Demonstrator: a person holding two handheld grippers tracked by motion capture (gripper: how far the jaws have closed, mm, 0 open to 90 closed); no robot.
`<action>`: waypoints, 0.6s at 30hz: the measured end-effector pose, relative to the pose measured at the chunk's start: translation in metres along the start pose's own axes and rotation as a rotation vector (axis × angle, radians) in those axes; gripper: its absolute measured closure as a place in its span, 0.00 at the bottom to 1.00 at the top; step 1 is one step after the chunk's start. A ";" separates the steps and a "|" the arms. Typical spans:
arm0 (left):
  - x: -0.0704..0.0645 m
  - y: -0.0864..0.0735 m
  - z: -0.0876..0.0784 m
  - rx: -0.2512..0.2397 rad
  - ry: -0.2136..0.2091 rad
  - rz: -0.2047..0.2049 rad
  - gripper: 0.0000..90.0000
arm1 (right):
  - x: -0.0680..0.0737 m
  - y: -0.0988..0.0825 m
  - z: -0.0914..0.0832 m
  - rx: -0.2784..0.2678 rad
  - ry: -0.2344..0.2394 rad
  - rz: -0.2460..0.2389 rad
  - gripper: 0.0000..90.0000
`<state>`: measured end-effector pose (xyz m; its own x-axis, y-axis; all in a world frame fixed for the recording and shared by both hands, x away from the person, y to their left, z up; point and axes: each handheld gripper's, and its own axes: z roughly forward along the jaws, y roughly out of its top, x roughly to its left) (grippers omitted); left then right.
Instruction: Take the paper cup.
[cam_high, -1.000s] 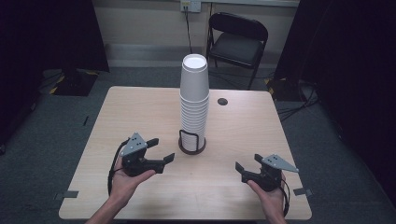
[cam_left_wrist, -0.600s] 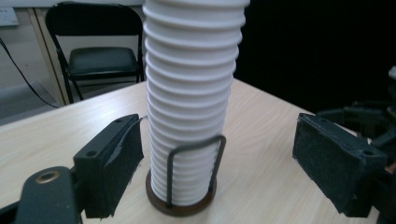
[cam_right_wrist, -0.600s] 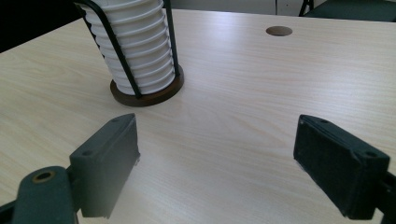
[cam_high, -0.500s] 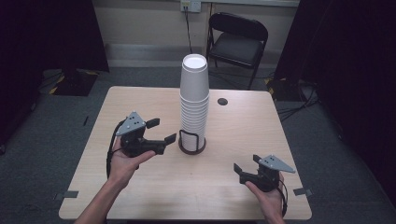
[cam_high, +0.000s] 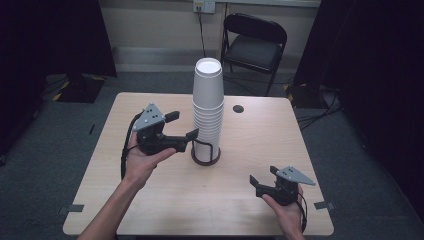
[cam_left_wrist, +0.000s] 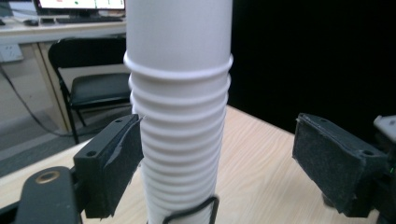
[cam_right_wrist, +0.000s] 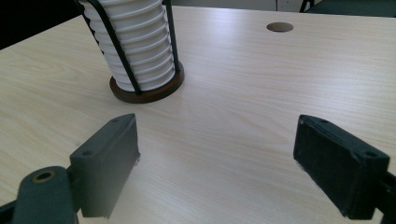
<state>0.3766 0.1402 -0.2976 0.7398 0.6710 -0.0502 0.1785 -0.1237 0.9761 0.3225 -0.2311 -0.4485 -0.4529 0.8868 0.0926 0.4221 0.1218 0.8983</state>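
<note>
Cup stack (cam_high: 207, 112) between spread jaws

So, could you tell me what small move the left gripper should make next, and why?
Probably ease the left gripper a little further forward until its open jaws straddle the cup stack, then close. In the left gripper view one pad sits right beside the cups while the other stands well clear, so nothing is gripped. The right gripper rests open near the table edge.

Left gripper (cam_high: 181, 126) raised, jaws wide apart; right gripper (cam_high: 261, 177) low, jaws apart.
</note>
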 end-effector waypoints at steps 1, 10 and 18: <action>0.000 0.000 0.000 0.000 0.000 0.000 0.18 | 0.000 0.000 0.000 0.001 0.000 0.000 0.15; 0.006 0.022 0.009 -0.044 0.028 -0.004 0.17 | 0.000 0.000 0.000 -0.001 0.008 0.002 0.15; 0.009 0.036 0.011 -0.065 0.016 0.019 0.18 | 0.000 -0.001 0.001 0.010 0.012 0.006 0.15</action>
<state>0.3969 0.1334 -0.2650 0.7318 0.6809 -0.0288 0.1219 -0.0891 0.9885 0.3227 -0.2309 -0.4498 -0.4597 0.8821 0.1033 0.4328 0.1209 0.8933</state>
